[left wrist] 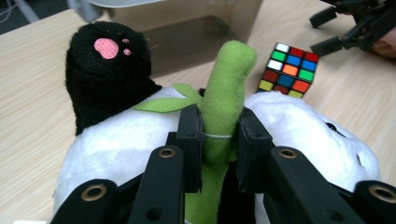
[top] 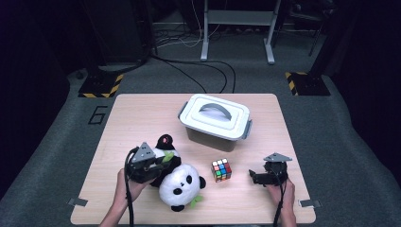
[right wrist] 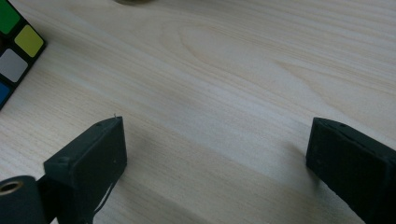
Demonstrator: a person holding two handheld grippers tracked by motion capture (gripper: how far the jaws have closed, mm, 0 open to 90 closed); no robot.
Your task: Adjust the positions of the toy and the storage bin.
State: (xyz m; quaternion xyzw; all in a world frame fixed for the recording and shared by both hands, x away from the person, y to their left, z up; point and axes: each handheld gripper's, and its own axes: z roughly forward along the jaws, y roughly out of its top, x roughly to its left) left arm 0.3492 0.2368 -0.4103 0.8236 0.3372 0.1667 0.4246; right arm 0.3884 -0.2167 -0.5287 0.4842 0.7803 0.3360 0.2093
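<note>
So the left hand-held gripper (left wrist: 218, 140) is clamped on the green plush bamboo stalk (left wrist: 226, 100) of the black-and-white stuffed panda (top: 177, 182), which is lying on the light wooden counter (top: 123, 123). Grab looks done, but the lidded grey plastic storage box (top: 215, 120) isn't opened yet. Right hand-held gripper (right wrist: 215, 154) sits wide open and empty near the multicoloured puzzle cube (top: 221, 170).

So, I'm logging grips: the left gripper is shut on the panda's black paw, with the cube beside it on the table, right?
Not quite. The left gripper is shut on the panda's green bamboo stalk, not its black paw, as the left gripper view shows. The cube does sit beside it on the table.
</note>
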